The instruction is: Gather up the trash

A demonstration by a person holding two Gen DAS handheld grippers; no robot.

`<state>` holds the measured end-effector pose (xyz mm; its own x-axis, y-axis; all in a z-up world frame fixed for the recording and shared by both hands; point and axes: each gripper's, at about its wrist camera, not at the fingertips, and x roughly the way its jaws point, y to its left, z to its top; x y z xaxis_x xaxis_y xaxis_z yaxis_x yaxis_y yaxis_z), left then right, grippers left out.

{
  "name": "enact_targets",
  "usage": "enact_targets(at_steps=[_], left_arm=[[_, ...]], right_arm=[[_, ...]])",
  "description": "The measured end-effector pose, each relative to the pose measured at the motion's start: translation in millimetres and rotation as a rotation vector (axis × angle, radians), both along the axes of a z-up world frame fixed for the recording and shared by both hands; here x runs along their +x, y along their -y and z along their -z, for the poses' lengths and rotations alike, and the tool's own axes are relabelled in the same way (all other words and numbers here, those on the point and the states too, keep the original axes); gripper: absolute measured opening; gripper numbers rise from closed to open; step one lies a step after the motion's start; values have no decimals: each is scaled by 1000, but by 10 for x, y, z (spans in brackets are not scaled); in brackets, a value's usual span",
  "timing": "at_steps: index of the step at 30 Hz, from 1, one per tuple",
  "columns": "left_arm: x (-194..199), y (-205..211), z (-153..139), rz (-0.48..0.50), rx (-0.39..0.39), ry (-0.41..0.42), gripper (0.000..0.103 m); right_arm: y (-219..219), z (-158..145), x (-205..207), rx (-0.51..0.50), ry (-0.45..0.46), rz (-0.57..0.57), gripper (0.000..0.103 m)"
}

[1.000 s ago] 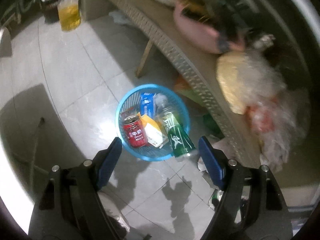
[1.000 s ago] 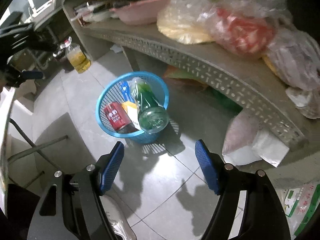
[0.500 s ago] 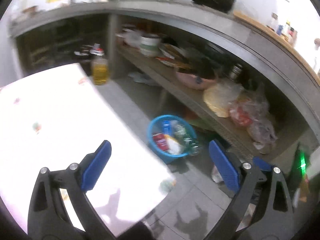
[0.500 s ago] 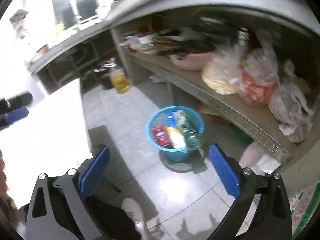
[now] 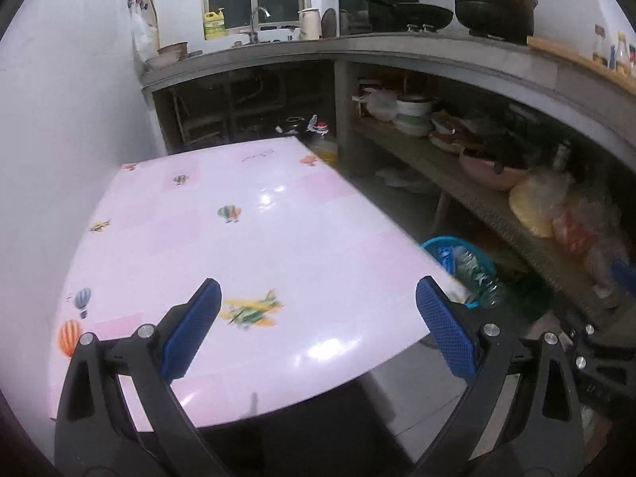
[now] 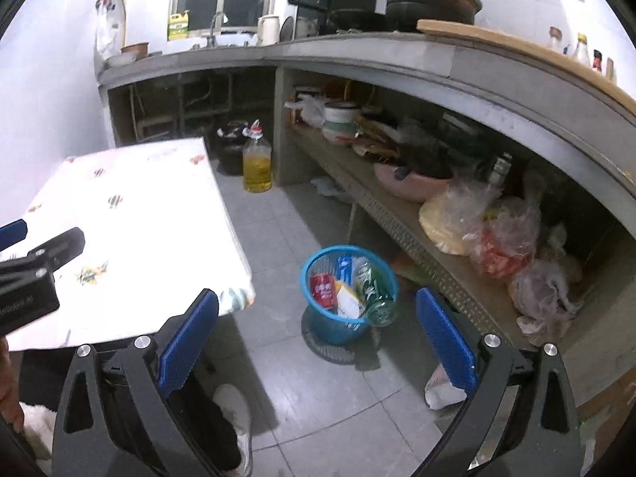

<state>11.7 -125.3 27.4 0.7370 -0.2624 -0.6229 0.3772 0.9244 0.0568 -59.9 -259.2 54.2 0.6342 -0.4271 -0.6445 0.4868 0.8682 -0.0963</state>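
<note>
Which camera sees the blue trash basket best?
The right wrist view: the blue basket stands whole on the floor, with a red can and green bottle inside. In the left wrist view the table hides half of it.

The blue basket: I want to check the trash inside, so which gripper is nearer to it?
Right, though not by much. The right gripper hangs over the floor facing the blue basket; the left gripper hangs over the table, the basket off beyond its edge.

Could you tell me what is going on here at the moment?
A person is collecting trash with two handheld grippers. The blue basket on the floor holds a red can, a green bottle and cartons. Both the left gripper and right gripper are open and empty, over the table and floor.
</note>
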Motion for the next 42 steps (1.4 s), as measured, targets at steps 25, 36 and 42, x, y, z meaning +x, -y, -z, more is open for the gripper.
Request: enact_targets(at_steps=[25, 36, 42], left_arm=[[91, -640, 331, -274, 182, -94, 94], [103, -638, 345, -268, 184, -95, 94], [88, -597, 345, -264, 179, -101, 94]], right_arm=[[-225, 209, 164, 16, -71, -60, 96], [-235, 215, 176, 10, -77, -71, 96], [-230, 212, 181, 8, -81, -71, 96]])
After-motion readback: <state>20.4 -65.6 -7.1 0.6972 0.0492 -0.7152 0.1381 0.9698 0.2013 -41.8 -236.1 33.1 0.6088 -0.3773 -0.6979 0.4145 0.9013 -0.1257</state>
